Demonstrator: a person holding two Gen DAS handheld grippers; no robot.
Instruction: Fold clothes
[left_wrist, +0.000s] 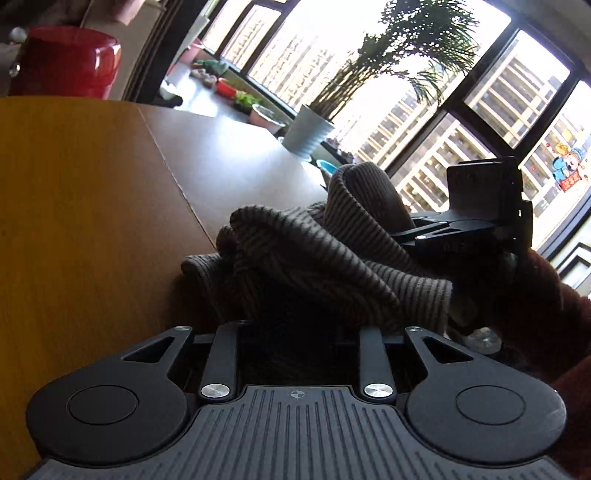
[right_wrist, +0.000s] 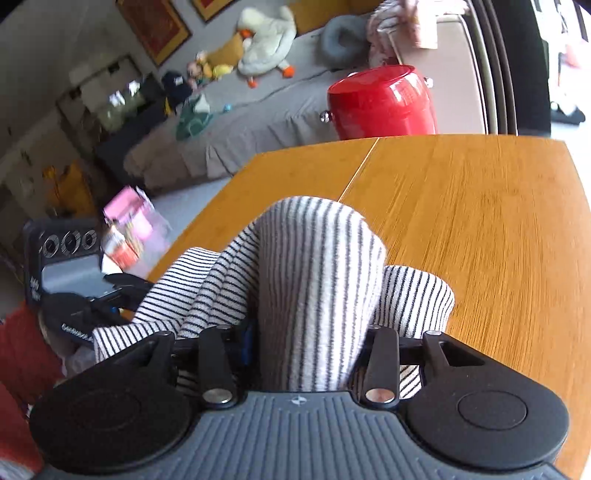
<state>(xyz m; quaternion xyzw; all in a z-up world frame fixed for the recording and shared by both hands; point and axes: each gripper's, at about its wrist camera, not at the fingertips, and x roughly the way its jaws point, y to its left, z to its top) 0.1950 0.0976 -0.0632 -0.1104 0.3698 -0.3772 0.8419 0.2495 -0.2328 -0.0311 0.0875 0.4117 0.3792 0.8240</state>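
Where writing can be read at all, it is on the left tongs (right_wrist: 85, 295) as caught at the left edge of the right wrist view: "GenRobot" in white on the dark body; a second label on the grey housing above it is too blurred to read. A striped garment (right_wrist: 310, 280) is bunched over the near edge of the wooden worktop (right_wrist: 480, 221), draped across the fingers of both tongs. Only the right wrist view shows its colours as white with thin dark stripes; against the windows (left_wrist: 443, 122) of the left wrist view it is rendered brown-grey. That view alone shows a potted palm (left_wrist: 314, 129) and the right tongs (left_wrist: 443, 240), with a red sleeve (left_wrist: 546, 295) behind. A red drum-shaped stool (right_wrist: 380, 103) is seen in both. The fingertips of both tongs are buried in cloth, so their opening cannot be told.
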